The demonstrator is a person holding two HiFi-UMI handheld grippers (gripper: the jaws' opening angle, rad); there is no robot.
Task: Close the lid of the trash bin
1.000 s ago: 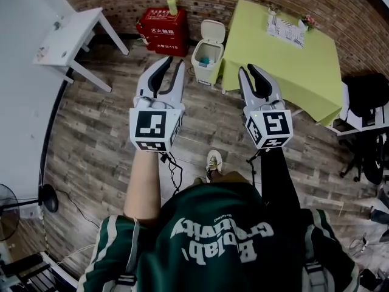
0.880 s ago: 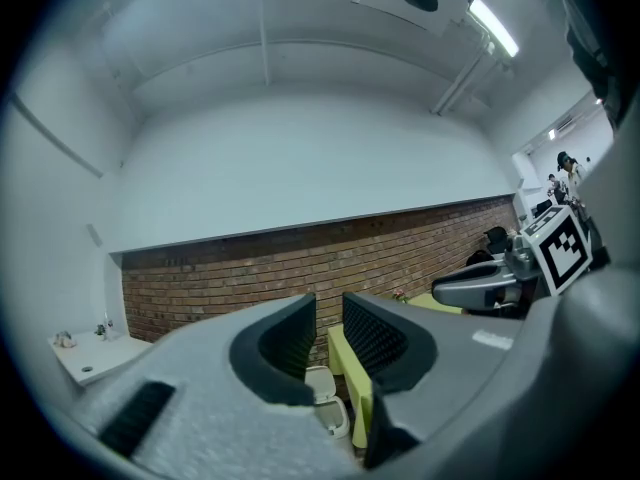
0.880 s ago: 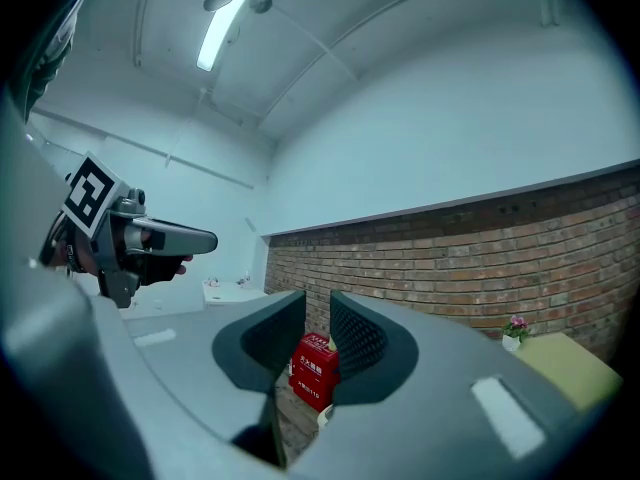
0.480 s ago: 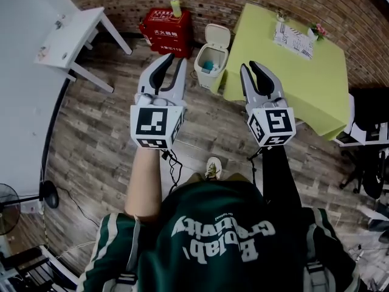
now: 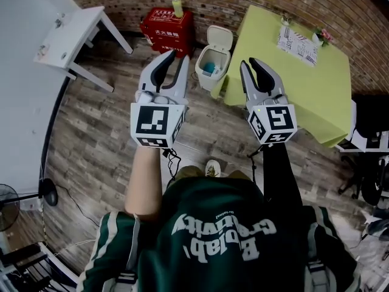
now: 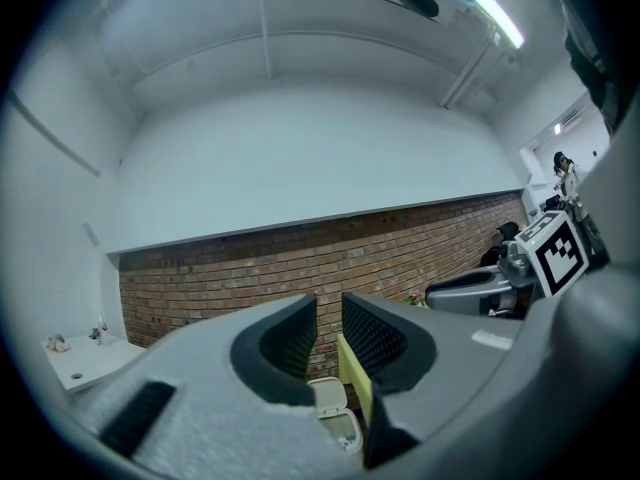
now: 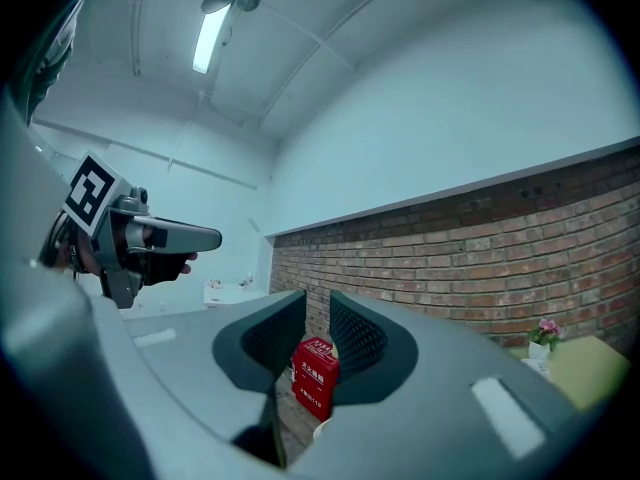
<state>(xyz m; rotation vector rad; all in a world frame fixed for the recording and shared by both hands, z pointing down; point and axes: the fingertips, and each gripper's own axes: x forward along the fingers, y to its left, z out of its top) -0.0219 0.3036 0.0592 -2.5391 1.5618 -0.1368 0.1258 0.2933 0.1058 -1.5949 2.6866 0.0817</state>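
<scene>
Left gripper (image 5: 176, 59), right gripper (image 5: 249, 66): jaws apart, empty. Trash bin (image 5: 209, 69) ahead of both, lid (image 5: 220, 38) raised. Right gripper view: bin almost hidden below jaws; red box (image 7: 314, 373) visible beyond them.

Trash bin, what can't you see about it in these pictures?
- Head view: what's inside the trash bin is too small to name, just a bluish speck.
- Left gripper view: the left claw covers the bin's front and base.
- Right gripper view: the right claw hides nearly all of it.
</scene>
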